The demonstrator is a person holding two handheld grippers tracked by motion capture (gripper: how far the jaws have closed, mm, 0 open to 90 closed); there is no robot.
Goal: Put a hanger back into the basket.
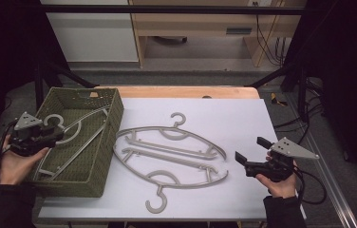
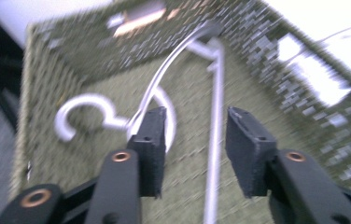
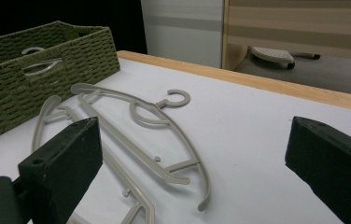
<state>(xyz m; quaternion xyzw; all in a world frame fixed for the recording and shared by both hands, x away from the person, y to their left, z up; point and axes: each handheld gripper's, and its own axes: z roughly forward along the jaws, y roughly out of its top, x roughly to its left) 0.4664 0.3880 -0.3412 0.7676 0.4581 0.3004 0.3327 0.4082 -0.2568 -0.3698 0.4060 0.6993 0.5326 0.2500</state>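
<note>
At the far left we hold the left gripper (image 1: 48, 137) over the olive-green woven rectangular basket (image 1: 108, 137); its fingers (image 2: 151, 140) stand parted and grip nothing. Inside the basket lies a pale grey plastic coat hanger (image 1: 79, 126), hook toward the basket's left wall, one end propped against the far right corner. Just right of the basket, two more pale grey plastic hangers (image 1: 172, 154) lie flat on the white tabletop (image 1: 224, 114), hooks pointing opposite ways. Bare tabletop lies between them and the right gripper (image 1: 252, 156), which hovers near the tabletop's right edge with its fingers (image 3: 66, 158) wide apart and empty.
</note>
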